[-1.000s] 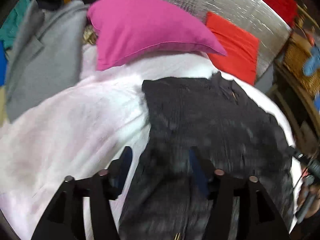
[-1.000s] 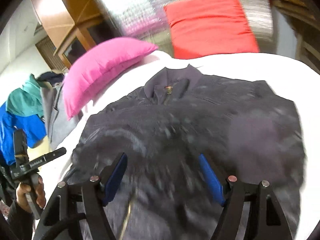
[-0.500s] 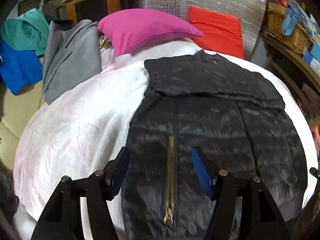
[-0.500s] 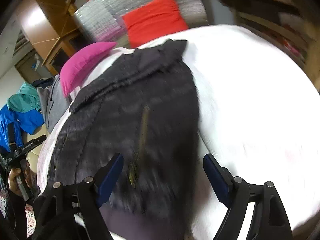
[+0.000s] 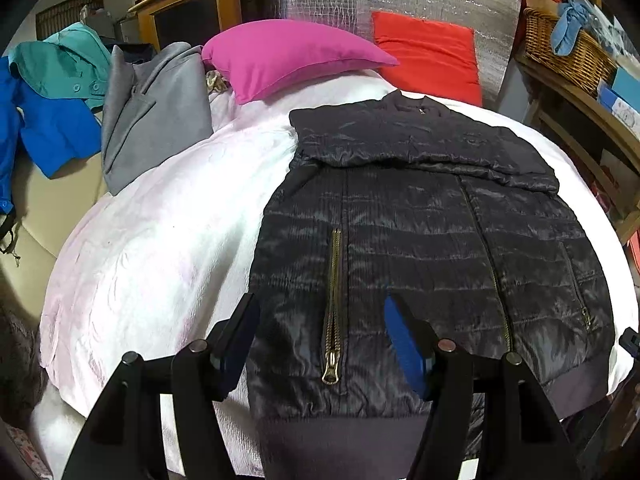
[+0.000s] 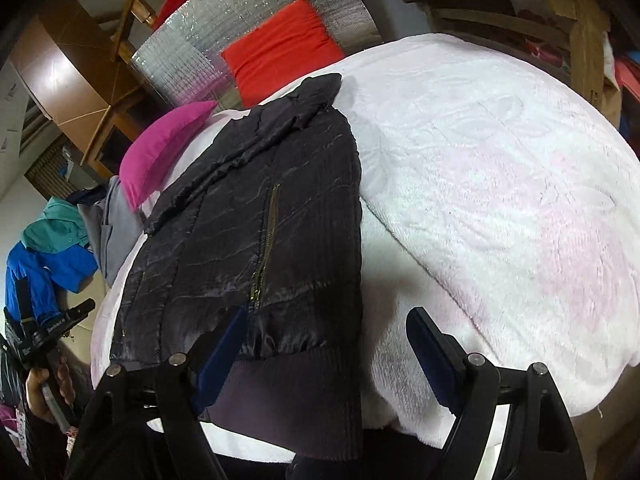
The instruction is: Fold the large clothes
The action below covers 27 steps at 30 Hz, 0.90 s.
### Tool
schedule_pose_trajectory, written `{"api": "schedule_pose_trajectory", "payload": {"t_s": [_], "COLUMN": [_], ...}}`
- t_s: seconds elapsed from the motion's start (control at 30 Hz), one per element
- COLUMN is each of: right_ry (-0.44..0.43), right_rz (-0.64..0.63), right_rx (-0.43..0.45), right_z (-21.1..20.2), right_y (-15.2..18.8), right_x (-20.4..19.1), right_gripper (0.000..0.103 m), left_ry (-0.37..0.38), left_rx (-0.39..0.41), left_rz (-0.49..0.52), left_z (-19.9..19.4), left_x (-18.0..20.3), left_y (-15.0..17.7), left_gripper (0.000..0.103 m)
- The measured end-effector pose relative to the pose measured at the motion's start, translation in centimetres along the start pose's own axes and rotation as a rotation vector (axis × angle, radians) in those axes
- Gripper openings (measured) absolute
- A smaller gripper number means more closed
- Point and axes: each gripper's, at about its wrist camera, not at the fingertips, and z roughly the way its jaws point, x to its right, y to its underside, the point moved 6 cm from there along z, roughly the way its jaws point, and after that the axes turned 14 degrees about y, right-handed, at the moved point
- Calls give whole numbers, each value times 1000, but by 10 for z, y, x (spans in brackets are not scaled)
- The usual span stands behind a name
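Now the black quilted jacket (image 5: 420, 240) lies flat at the bed's (image 5: 160, 240) near edge; slick, puffy, soft. Left gripper (image 5: 320, 344) and right gripper (image 6: 324, 356) hover open-jawed over its ribbed hem (image 6: 288, 400), the firmest hold.

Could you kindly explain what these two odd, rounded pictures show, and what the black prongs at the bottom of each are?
No robot is here: a person carries a two-finger gripper in each hand, with a wide-angle camera on each looking along its fingers. The prongs are those fingers.

The left camera shows the left gripper open above the hem of a black quilted jacket, laid on a white blanket, sleeves folded across the chest. The right camera shows the right gripper, also open, at the jacket's other hem corner. Neither holds anything.

Behind lie a pink pillow, a red cushion and a grey coat. A hand at the right view's edge grips the other handle.
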Motion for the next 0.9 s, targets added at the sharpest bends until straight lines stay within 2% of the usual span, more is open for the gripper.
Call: {"api": "schedule_pose_trajectory", "payload": {"t_s": [0.17,0.27,0.43,0.63,0.8,0.9], "right_ry": [14,25,29,11,-16,-9], "right_rz": [11,11,22,13,-24,-39], "right_rx": [-6,-9,-38,-69,-67,-81], "right_z": [-1,-2,10,29,28,31], "right_y": [3,4,6,10,11,13], "right_x": [3,7,7,-3,-13,-13], "right_gripper": [85,85,85,85,86,77], "left_ry": [12,13,38,72,91,96], "left_rx": [-18,-57,-108,-153,-145,-136], "left_rz": [-42,-133,-250,-244,-244,-256], "left_z": [3,11,19,30,35,37], "left_x": [-19,-47,-76,-72,-68,-68], "left_y": [15,36,63,81,84,85], "left_gripper": [67,72,72,72,72,72]}}
